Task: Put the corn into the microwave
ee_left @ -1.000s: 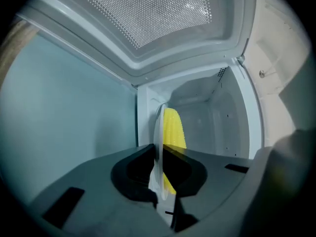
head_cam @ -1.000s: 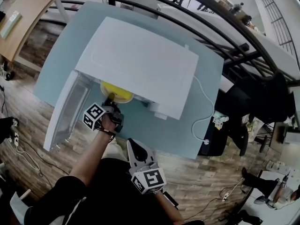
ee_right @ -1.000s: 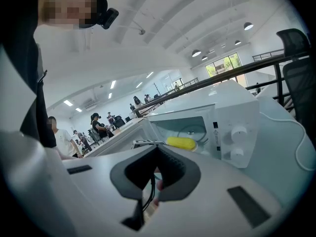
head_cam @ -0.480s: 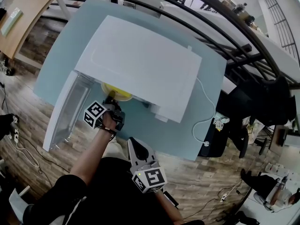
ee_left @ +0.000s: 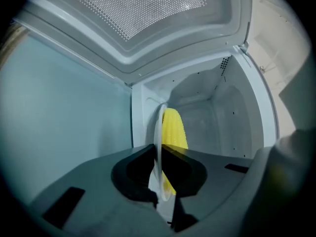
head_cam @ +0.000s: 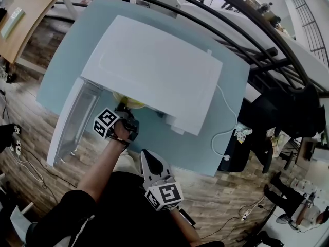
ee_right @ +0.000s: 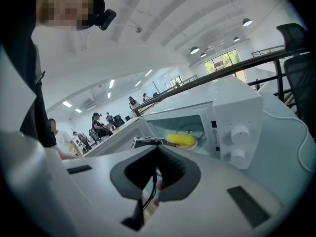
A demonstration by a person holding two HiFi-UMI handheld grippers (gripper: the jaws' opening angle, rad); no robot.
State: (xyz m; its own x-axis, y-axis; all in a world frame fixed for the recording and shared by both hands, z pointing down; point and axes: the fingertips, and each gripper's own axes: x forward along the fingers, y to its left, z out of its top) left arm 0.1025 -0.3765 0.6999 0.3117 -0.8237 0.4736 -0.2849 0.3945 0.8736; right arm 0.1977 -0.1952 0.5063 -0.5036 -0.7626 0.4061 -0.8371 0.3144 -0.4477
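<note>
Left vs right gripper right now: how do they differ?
Grip: the left gripper is clamped on the rim of the plate that carries the corn. The right gripper is shut on nothing.
Place: the left gripper is at the mouth of the open microwave. The right gripper is held back by the person's body.
Shared: both point toward the microwave.
</note>
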